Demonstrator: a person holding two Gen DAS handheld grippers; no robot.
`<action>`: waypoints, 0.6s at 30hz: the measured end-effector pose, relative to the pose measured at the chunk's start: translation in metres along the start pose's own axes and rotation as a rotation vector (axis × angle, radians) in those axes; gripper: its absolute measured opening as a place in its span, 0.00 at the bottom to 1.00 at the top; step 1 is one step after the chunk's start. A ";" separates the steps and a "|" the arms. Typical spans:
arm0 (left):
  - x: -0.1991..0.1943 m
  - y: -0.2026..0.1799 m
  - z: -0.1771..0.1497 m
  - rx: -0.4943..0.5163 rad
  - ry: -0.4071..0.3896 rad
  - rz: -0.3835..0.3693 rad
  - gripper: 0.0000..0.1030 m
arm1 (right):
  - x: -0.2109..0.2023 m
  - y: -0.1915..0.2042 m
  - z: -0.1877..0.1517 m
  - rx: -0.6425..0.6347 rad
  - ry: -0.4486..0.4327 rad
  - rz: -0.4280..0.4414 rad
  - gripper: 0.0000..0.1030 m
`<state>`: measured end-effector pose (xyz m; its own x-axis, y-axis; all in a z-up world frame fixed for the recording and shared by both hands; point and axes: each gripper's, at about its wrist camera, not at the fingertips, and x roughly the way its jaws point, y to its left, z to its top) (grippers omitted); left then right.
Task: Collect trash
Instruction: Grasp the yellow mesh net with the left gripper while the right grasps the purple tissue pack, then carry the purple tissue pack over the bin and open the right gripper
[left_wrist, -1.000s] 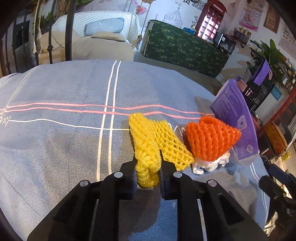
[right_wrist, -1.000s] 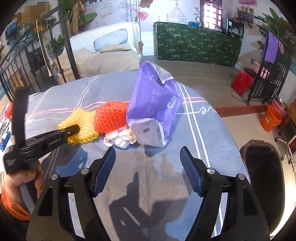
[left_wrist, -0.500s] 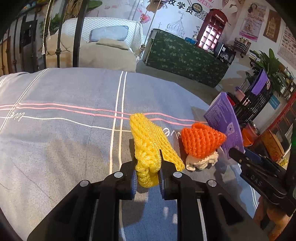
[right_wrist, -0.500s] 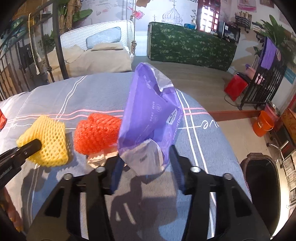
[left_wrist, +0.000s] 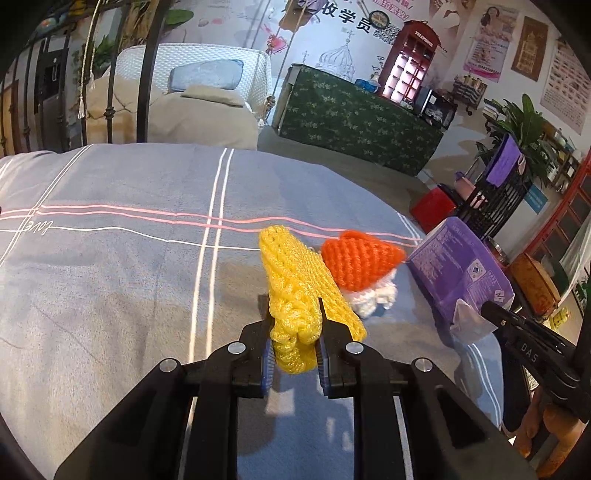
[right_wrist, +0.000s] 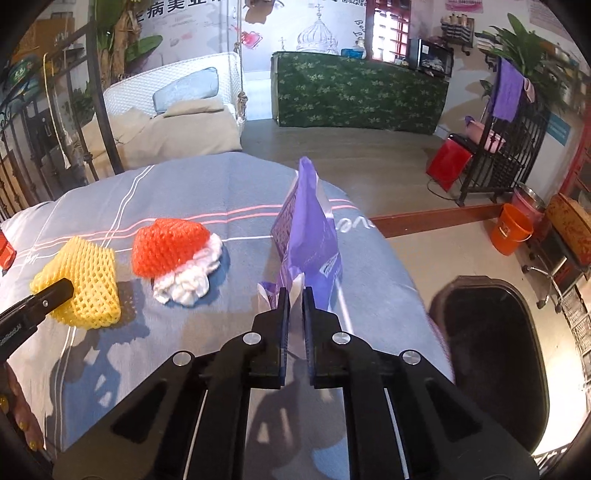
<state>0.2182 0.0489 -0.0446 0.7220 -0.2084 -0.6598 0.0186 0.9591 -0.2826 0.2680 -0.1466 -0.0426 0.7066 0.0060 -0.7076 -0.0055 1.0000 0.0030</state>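
Jaws hide purple wrapper (right_wrist: 312, 236) lower edge, yellow net (left_wrist: 295, 291) end.

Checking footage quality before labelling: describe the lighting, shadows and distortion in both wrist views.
Left wrist view: strong fisheye bending, dark corners, sharp focus, a soft shadow under the yellow foam net. Right wrist view: same bending, hard gripper shadows on the grey bedspread, bright glare on the crumpled white tissue.

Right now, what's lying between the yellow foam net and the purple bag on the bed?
The orange foam net and a crumpled white tissue beside it lie between the yellow foam net and the purple bag, clearest in the right wrist view.
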 end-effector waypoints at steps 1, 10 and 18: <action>-0.002 -0.003 -0.002 0.005 -0.004 -0.001 0.18 | -0.005 -0.003 -0.003 0.004 -0.002 0.004 0.08; -0.019 -0.029 -0.019 0.043 -0.006 -0.046 0.18 | -0.044 -0.026 -0.030 0.038 -0.023 0.014 0.07; -0.024 -0.062 -0.028 0.105 -0.013 -0.107 0.18 | -0.070 -0.056 -0.051 0.091 -0.047 -0.005 0.07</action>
<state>0.1799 -0.0108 -0.0309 0.7206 -0.3092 -0.6206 0.1683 0.9463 -0.2760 0.1828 -0.2026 -0.0291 0.7386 -0.0009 -0.6741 0.0609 0.9960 0.0654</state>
